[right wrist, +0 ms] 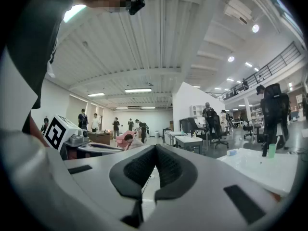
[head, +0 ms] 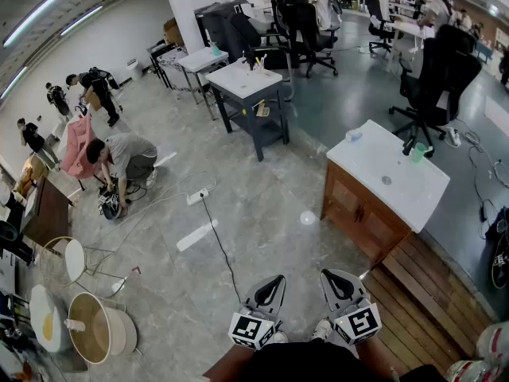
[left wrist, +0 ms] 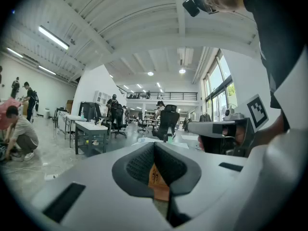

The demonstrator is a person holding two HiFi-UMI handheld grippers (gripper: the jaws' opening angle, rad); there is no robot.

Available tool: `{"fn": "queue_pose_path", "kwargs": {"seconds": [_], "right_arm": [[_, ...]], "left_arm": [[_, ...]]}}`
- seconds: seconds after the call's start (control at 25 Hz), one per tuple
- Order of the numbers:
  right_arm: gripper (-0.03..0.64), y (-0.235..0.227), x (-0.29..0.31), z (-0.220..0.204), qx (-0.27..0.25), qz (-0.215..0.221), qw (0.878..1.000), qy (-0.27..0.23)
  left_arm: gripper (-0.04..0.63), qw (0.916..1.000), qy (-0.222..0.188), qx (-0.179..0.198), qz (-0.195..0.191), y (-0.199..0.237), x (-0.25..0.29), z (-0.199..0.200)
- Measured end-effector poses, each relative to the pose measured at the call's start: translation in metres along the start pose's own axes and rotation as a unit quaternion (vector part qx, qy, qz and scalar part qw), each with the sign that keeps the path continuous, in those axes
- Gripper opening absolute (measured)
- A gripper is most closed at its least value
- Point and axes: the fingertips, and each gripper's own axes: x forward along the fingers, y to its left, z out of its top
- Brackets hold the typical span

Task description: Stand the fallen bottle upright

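Observation:
A small clear bottle (head: 354, 134) lies on its side at the far corner of the white-topped wooden cabinet (head: 398, 197); in the right gripper view the bottle (right wrist: 232, 152) shows as a pale shape on the white top. A green cup (head: 419, 152) stands near the top's right edge. My left gripper (head: 269, 283) and right gripper (head: 336, 277) are held side by side low at the bottom of the head view, well short of the cabinet. Both point level. The left gripper (left wrist: 154, 147) and the right gripper (right wrist: 155, 149) have their jaws together with nothing in them.
A black office chair (head: 433, 86) stands behind the cabinet. Wooden planks (head: 421, 293) run along its near right side. A cable and a white power strip (head: 197, 196) lie on the floor ahead. A person (head: 119, 157) crouches at left, and round stools (head: 99, 329) stand at lower left.

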Motion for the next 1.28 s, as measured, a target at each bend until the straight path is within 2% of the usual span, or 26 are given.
{"fn": "queue_pose_path", "kwargs": {"seconds": [0.12, 0.44, 0.52, 0.6, 0.72, 0.92, 0.96, 1.08, 1.28], "right_arm": [[0.011, -0.007, -0.005, -0.002, 0.000, -0.011, 1.000, 0.008], [0.011, -0.026, -0.010, 0.004, 0.018, -0.029, 0.999, -0.009], [0.011, -0.032, -0.012, 0.007, 0.007, -0.031, 0.999, -0.007], [0.012, -0.042, -0.012, 0.008, -0.001, -0.044, 0.999, -0.001], [0.014, -0.062, -0.015, 0.009, 0.013, -0.065, 0.998, -0.003], [0.014, -0.092, -0.025, 0.008, 0.010, -0.047, 0.999, -0.015], [0.014, -0.098, -0.028, 0.008, 0.008, -0.043, 0.999, -0.015], [0.014, -0.117, -0.036, 0.011, 0.001, -0.034, 0.999, -0.015], [0.015, -0.148, -0.048, 0.005, 0.006, -0.035, 0.999, -0.009]], "left_arm": [[0.017, 0.9999, -0.003, -0.011, 0.001, -0.001, 0.001, 0.000], [0.017, 0.9998, 0.009, -0.008, -0.013, -0.004, 0.010, 0.000], [0.017, 0.9998, 0.011, -0.006, -0.015, -0.009, 0.014, -0.001], [0.017, 0.9998, 0.012, -0.003, -0.016, -0.012, 0.019, -0.001], [0.017, 0.9998, 0.014, 0.008, -0.012, -0.017, 0.030, 0.000], [0.018, 0.9994, 0.020, 0.024, -0.013, -0.035, 0.057, 0.001], [0.032, 0.9995, 0.019, 0.025, -0.010, -0.039, 0.063, 0.001], [0.203, 0.9995, 0.014, 0.028, 0.007, -0.048, 0.081, 0.004], [0.328, 0.9983, -0.002, 0.036, 0.046, -0.049, 0.107, 0.012]]}}
